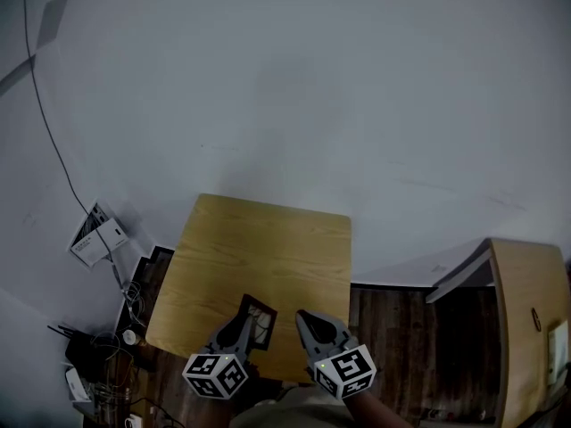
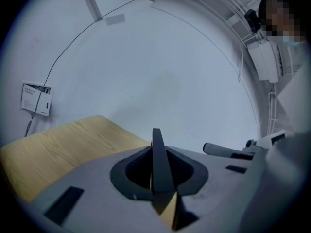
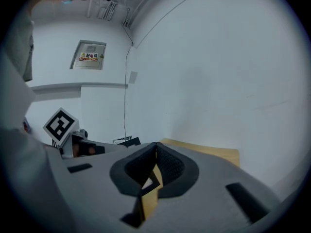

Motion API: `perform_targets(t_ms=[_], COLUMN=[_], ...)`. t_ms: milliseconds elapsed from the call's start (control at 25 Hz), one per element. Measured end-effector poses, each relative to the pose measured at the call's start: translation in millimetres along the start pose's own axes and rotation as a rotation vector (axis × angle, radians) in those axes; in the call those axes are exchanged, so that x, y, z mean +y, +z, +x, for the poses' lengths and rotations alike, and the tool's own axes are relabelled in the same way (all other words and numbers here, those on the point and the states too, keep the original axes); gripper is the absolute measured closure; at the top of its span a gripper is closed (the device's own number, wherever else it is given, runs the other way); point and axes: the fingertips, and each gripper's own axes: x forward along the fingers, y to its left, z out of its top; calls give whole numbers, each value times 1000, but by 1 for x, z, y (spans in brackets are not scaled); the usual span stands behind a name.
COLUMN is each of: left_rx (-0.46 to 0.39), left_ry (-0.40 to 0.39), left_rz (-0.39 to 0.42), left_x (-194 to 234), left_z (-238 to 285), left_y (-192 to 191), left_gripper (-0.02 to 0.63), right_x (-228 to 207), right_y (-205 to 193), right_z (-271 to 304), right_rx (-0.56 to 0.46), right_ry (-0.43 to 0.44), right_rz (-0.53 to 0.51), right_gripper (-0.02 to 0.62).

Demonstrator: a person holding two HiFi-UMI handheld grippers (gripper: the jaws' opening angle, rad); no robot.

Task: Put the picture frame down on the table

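Note:
The picture frame [image 1: 260,317] is small and dark, with a pale inside. It is held over the near edge of the wooden table [image 1: 268,257]. My left gripper [image 1: 244,317] is shut on the frame's left side. In the left gripper view the frame's thin dark edge [image 2: 157,161] stands upright between the closed jaws of that gripper [image 2: 156,147]. My right gripper [image 1: 302,316] hangs just right of the frame, shut, with nothing in it. In the right gripper view its tips [image 3: 155,147] meet, and a frame corner [image 3: 148,180] shows below them over the table [image 3: 214,154].
A white box [image 1: 96,237] hangs on the wall at left, with cables and devices [image 1: 120,341] on the dark floor below it. A wooden cabinet [image 1: 531,310] stands at the right. A white wall rises behind the table. A person [image 2: 286,72] stands off to the side.

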Motion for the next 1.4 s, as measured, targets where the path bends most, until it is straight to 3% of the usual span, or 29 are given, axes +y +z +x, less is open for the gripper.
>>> perform_targets(t_ms=[480,1120,1400], left_rx=[57,103,113], left_ry=[70,102,125], left_rz=[-52,-55,2], left_x=[31,55,62], left_z=[34,58,66], left_y=[-26,-54,-54], left_gripper=[548,548,548], right_x=[-17,-26,-30], right_y=[-13,-31,-34], right_z=[28,45,49], right_rx=[31,85,98], right_ry=[44,85,90], right_rz=[29,40,39], right_gripper=[595,595,595])
